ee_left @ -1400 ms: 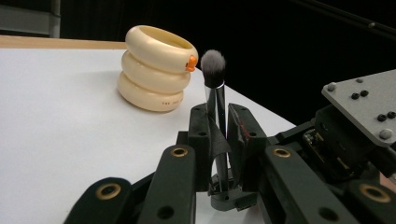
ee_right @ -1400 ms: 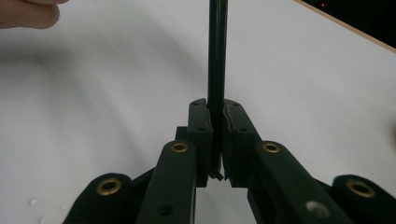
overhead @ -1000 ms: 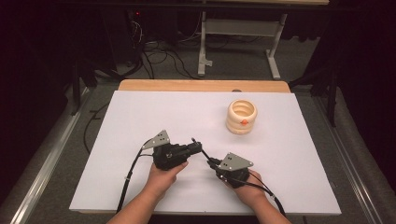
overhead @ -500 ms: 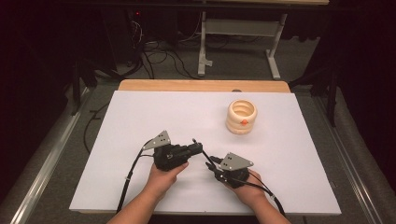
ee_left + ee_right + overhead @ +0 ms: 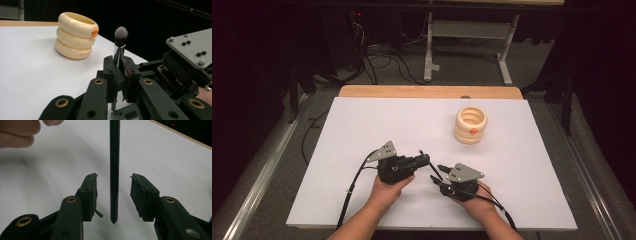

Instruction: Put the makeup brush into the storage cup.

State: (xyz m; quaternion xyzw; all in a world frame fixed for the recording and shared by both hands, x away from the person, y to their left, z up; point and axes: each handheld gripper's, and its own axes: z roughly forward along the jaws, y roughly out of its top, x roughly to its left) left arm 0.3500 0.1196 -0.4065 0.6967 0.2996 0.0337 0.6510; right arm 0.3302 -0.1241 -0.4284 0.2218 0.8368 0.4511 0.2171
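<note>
From the high view, my left gripper [image 5: 424, 159] and my right gripper [image 5: 437, 178] meet near the front edge of the desk [image 5: 362, 130], well short of the cream ringed holder [image 5: 471, 124], which stands apart toward the far right. The makeup brush [image 5: 428, 164] bridges the two of them, lifted off the desk. If I swing toward the holder now, the free handle end could catch my right jaws.

In the left gripper view, my left jaws are clamped tight on the brush [image 5: 119, 51] just below its silver ferrule, bristles up, with the holder [image 5: 76, 35] beyond and to the left. The grip sits close to the head, so most of the handle hangs below as a long lever; I judge a nudge there could twist the brush in the pads or pull it out.

In the right gripper view, my right jaws have just been opening: they stand partly apart with the black handle [image 5: 114, 170] between them, touching neither pad [image 5: 90, 192]. The gap each side is slim, so drawing back at an angle could drag a pad along the handle and tip the brush. Fingers of my other hand [image 5: 18, 133] show at the upper left, away from the holder's side
</note>
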